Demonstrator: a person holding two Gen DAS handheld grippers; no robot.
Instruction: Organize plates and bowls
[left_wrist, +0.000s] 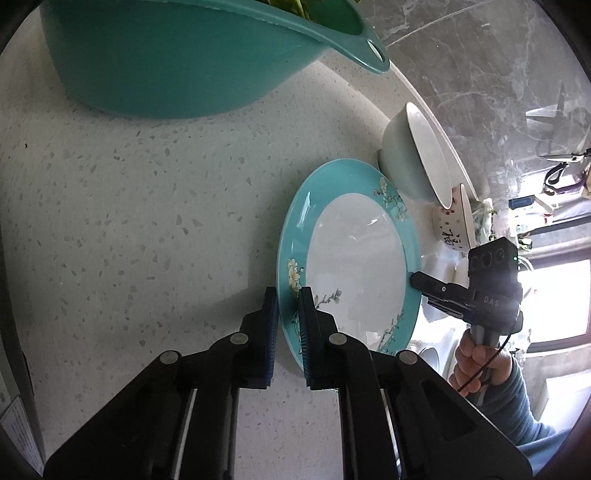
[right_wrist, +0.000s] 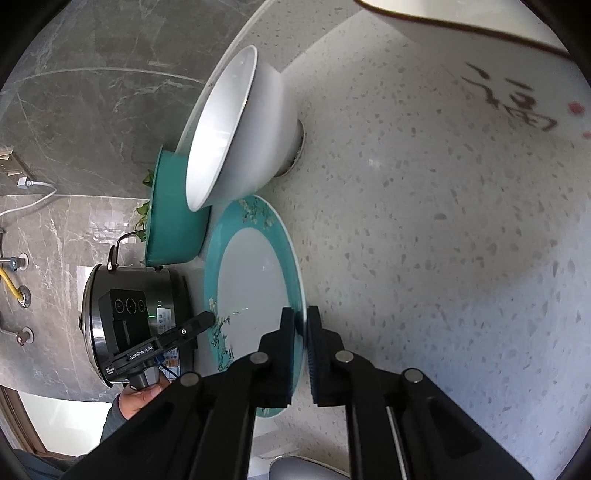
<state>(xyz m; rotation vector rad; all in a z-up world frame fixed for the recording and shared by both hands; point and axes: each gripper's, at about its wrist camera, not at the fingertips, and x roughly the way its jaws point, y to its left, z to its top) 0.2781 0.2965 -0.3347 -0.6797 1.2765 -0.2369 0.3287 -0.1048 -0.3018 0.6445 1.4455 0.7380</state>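
Observation:
A teal-rimmed plate with a white centre and flower pattern (left_wrist: 354, 258) is held between both grippers just above the speckled counter (left_wrist: 147, 221). My left gripper (left_wrist: 289, 306) is shut on the plate's near rim. My right gripper (right_wrist: 301, 325) is shut on the opposite rim of the plate (right_wrist: 255, 288). The right gripper also shows in the left wrist view (left_wrist: 417, 278), and the left gripper in the right wrist view (right_wrist: 207, 318). A plain white bowl (left_wrist: 413, 158) stands beyond the plate. A white bowl with black writing and red dots (left_wrist: 452, 225) stands next to it.
A teal plastic basin (left_wrist: 177, 55) with green leaves stands on the counter. A steel pot with a black lid (right_wrist: 122, 317) stands near the grey marble wall (right_wrist: 92, 92). The written bowl (right_wrist: 498, 55) fills the right wrist view's upper right.

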